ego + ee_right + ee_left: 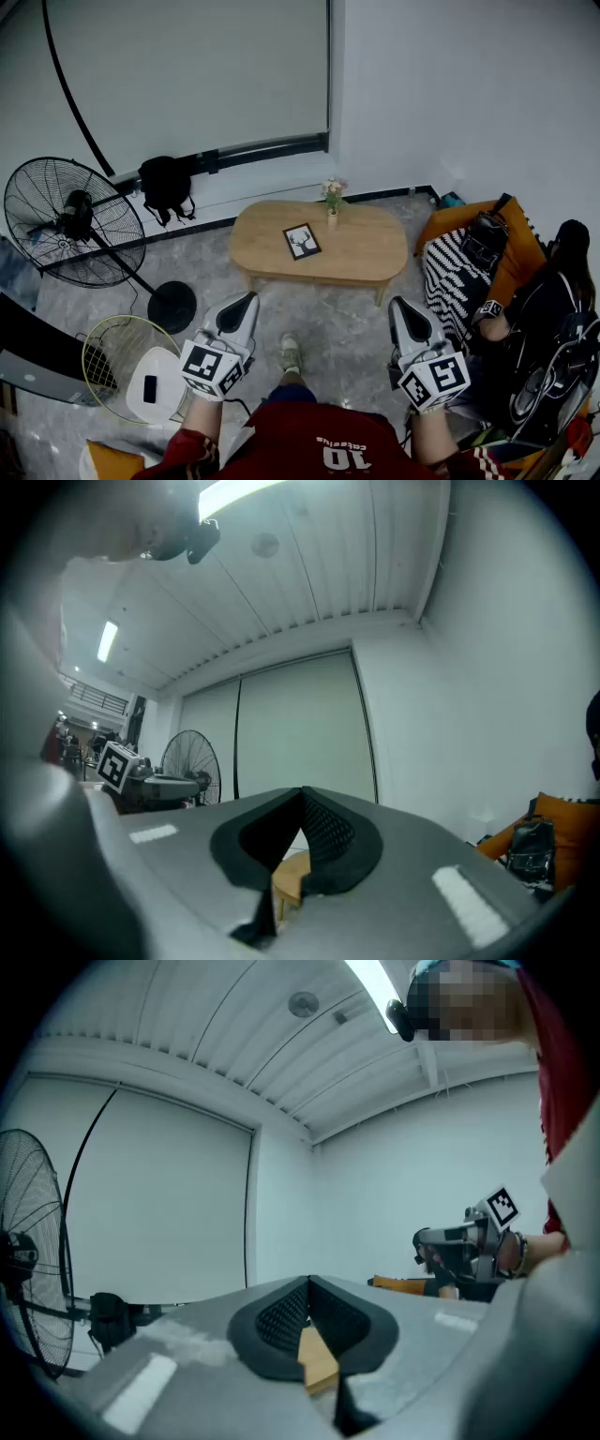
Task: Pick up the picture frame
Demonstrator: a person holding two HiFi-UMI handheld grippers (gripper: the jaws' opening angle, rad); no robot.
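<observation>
The picture frame [301,241], black-edged with a pale print, lies flat on the oval wooden coffee table [361,251] in the middle of the head view, next to a small vase of flowers [332,201]. My left gripper [246,300] and right gripper [397,304] are held level side by side over the floor, well short of the table. Both are shut and hold nothing. In the left gripper view the jaws [307,1281] meet at the tip, with a sliver of table wood [319,1361] showing below. The right gripper view shows its jaws [302,791] together too.
A large standing fan [70,220] is at the left, with a black bag [166,186] by the wall. An orange seat with a striped cushion [448,272] and a seated person [553,300] are at the right. A wire basket [112,356] and white stool [159,380] stand near my left.
</observation>
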